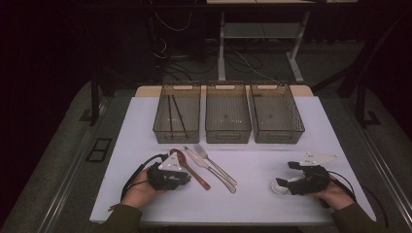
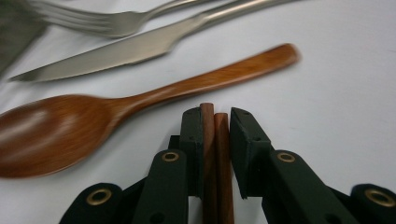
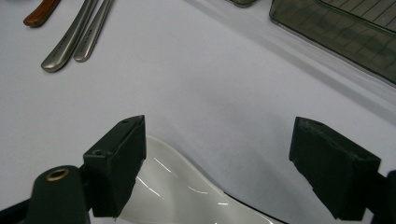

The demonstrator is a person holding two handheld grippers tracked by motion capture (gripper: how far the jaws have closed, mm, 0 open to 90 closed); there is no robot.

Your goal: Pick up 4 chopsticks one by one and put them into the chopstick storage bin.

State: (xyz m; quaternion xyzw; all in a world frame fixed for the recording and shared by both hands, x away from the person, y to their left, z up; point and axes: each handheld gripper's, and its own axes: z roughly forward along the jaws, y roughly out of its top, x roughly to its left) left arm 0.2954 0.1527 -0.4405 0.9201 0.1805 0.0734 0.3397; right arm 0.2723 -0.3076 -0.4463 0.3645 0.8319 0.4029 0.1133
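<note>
In the left gripper view, my left gripper [image 2: 217, 114] is shut on a pair of brown wooden chopsticks [image 2: 215, 154] that stand up between its jaws. Just beyond lies a wooden spoon [image 2: 93, 116], then a steel knife [image 2: 116, 53] and a fork [image 2: 107, 21]. From above, the left gripper [image 1: 182, 177] rests at the table's front left beside the wooden spoon [image 1: 192, 172]. My right gripper [image 3: 219, 130] is wide open, low over a white ceramic spoon [image 3: 177, 191] that lies near its left jaw. In the high view that gripper [image 1: 290, 175] and the white spoon [image 1: 278, 186] are at the front right.
Three smoky plastic bins stand in a row at the back: left [image 1: 156, 127], middle [image 1: 228, 138], right [image 1: 278, 138]. The left bin holds dark chopsticks [image 1: 174, 114]. Knife [image 1: 209, 169] and fork [image 1: 216, 164] lie mid-table. A bin corner [image 3: 336, 28] shows ahead of the right gripper.
</note>
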